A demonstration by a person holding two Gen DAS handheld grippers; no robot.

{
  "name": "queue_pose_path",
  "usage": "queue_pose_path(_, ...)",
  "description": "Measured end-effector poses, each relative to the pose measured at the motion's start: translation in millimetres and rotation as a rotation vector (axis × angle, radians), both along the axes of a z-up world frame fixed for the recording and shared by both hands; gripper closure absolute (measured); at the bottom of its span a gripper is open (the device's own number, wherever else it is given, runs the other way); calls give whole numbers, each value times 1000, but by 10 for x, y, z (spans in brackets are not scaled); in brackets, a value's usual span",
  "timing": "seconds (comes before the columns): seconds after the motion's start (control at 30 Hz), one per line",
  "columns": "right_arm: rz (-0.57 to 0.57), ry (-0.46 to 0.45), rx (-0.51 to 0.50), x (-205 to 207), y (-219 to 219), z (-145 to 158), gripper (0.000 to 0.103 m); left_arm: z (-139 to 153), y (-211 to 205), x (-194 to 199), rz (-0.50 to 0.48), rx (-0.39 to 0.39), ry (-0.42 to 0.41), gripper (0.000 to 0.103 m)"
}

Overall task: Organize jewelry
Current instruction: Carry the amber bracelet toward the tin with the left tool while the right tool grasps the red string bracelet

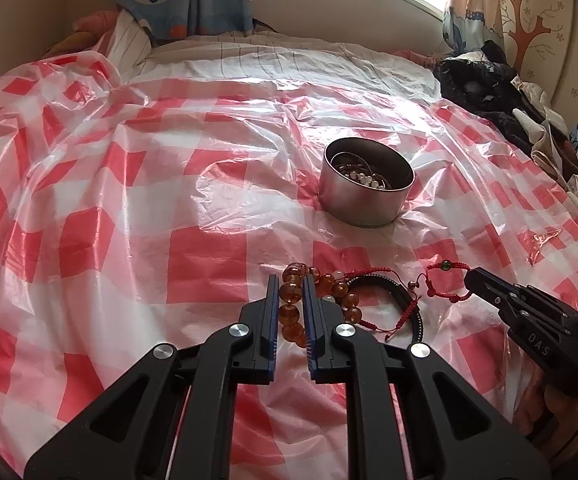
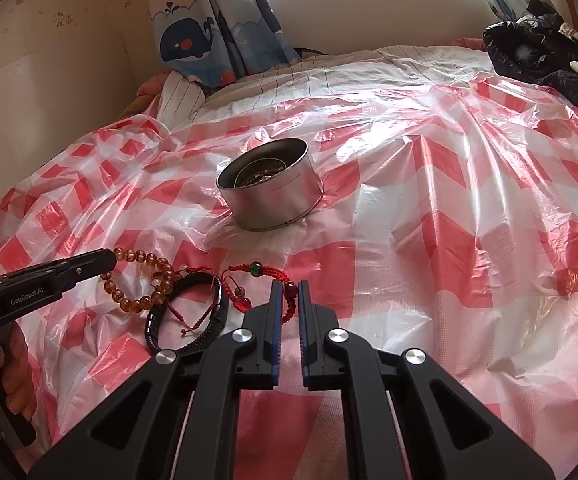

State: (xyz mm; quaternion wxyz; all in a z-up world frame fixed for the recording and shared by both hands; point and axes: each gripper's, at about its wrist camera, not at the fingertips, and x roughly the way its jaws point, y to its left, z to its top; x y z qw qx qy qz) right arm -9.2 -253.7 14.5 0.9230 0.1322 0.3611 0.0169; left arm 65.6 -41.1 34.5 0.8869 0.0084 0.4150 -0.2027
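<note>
The left gripper (image 1: 291,292) has its fingers closed on an amber glass-bead bracelet (image 1: 291,312) lying on the red-checked plastic sheet (image 1: 193,256) over the bed. The right gripper (image 2: 288,300) has its fingers pinched on a red braided cord bracelet with a green bead (image 2: 254,268). Just behind sits a round silver tin (image 2: 273,196).

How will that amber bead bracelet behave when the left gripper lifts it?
The amber bead bracelet will probably sag, since it lies in a loose, uneven loop. Its round glossy beads may slip between the left gripper's jaws. It overlaps the black bracelet, so it could drag that along.
</note>
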Motion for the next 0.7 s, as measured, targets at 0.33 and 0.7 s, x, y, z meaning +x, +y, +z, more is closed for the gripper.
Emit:
queue_pose_path(0.33,0,1,1,5,6,-13,95,-15,-37,-2,6,45,-13,93)
queue_pose_path(0.7,-6,11,7,32,-2,-67,95,-175,135,110,69,-20,89,86)
